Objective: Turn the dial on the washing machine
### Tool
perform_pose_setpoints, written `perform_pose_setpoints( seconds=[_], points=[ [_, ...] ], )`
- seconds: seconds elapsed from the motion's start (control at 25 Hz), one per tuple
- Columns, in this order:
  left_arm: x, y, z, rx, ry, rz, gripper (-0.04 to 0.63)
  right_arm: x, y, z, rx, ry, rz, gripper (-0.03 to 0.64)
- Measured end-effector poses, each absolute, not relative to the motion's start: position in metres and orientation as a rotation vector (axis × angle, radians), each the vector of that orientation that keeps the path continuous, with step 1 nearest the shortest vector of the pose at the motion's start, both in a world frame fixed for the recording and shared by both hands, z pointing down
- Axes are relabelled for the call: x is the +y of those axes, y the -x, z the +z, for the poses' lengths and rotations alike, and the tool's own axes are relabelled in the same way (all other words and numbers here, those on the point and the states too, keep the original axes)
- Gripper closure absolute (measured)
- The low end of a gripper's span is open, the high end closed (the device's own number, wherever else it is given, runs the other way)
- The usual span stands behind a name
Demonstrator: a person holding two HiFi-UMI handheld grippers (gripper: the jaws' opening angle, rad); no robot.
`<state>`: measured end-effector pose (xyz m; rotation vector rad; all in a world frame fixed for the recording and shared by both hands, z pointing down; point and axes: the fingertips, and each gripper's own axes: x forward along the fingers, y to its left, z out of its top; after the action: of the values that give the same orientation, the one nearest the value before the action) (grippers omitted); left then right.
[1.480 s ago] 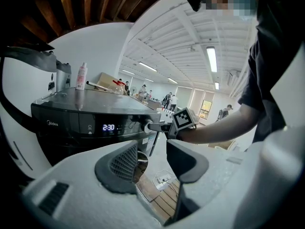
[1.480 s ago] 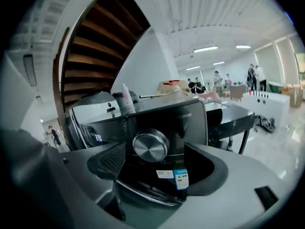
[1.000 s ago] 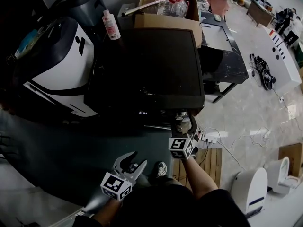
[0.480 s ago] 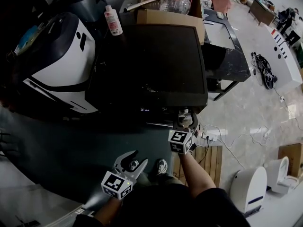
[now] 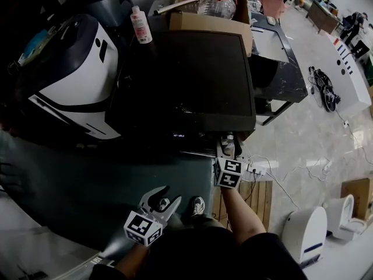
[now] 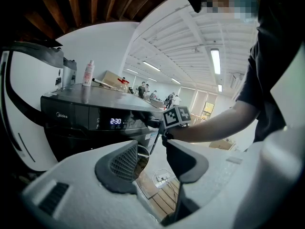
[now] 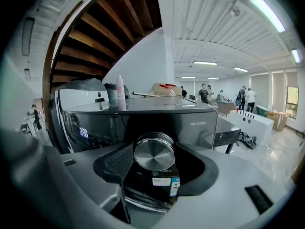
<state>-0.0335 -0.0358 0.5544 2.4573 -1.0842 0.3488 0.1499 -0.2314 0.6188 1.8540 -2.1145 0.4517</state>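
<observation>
- The right gripper (image 5: 227, 147) is reaching out to the front panel of the dark washing machine (image 5: 192, 80), near the panel's right end, with its marker cube (image 5: 228, 172) sitting just behind the jaws.
- The dial (image 7: 154, 151), a round brushed-metal knob, is sitting squarely between that gripper's two jaws, its flat face looking straight back along them.
- The jaws have just been closing with the dial between them. In the right gripper view the left pad (image 7: 119, 163) is meeting the dial's left rim and the right pad is meeting its right rim, so the claw is clamping on the dial.
- Two small labels (image 7: 164, 181) are showing on the machine's front directly below the dial, in the gap between the jaws.
- A lit display (image 6: 116, 121) is reading 2:30 on the same panel, to the left of the dial.
- The left gripper (image 6: 151, 157) is hanging low in front of the person's body, well apart from the machine, its jaws standing apart with nothing between them.
- Through that gap a wooden pallet (image 5: 256, 200) and a power strip (image 5: 254, 169) are showing on the floor.
- A bottle (image 5: 140, 25) and a cardboard box (image 5: 210, 22) are standing at the far edge of the machine's top.
</observation>
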Motion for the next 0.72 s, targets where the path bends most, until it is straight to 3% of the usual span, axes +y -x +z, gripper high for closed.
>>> perform_pose_setpoints(
  seconds=[0.32, 0.44, 0.72],
  points=[
    [-0.034, 0.031, 0.554, -1.076, -2.47, 0.351, 0.407, -0.232, -0.153, 0.62, -2.189, -1.86, 0.617, 0.341],
    [-0.033, 0.03, 0.554, -1.075, -2.473, 0.348, 0.407, -0.23, -0.153, 0.623, -2.18, -1.839, 0.608, 0.274],
    [-0.042, 0.032, 0.547, -1.075, -2.472, 0.33, 0.407, -0.219, -0.161, 0.613, -2.194, -1.859, 0.646, 0.278]
  ],
)
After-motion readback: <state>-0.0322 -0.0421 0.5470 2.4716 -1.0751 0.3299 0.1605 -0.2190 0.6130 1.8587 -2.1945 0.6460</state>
